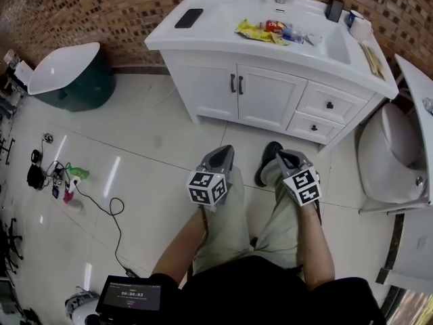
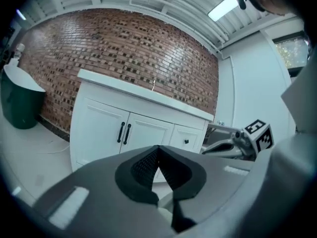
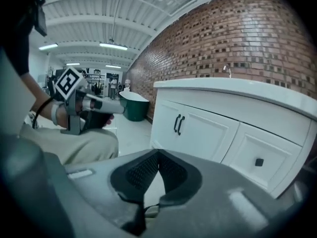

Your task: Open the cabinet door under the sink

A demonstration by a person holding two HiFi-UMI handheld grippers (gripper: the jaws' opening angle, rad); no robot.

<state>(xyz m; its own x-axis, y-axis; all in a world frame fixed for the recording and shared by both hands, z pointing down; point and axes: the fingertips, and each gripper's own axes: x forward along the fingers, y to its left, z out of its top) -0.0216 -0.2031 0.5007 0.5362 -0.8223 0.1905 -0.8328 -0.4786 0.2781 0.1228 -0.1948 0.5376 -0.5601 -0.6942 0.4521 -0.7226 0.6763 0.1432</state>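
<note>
The white sink cabinet stands against the brick wall, its two doors closed. A pair of black handles sits at the seam between the doors. My left gripper and right gripper hover above the person's knees, well short of the doors, both pointing at the cabinet. In the left gripper view the left gripper is shut and empty, with the handles ahead. In the right gripper view the right gripper is likewise shut and empty, the handles ahead to the left.
Two drawers fill the cabinet's right side. A toilet stands to the right, a green bin with a white lid to the left. Cables lie on the tiled floor. A phone, a wrapper and a mug sit on the countertop.
</note>
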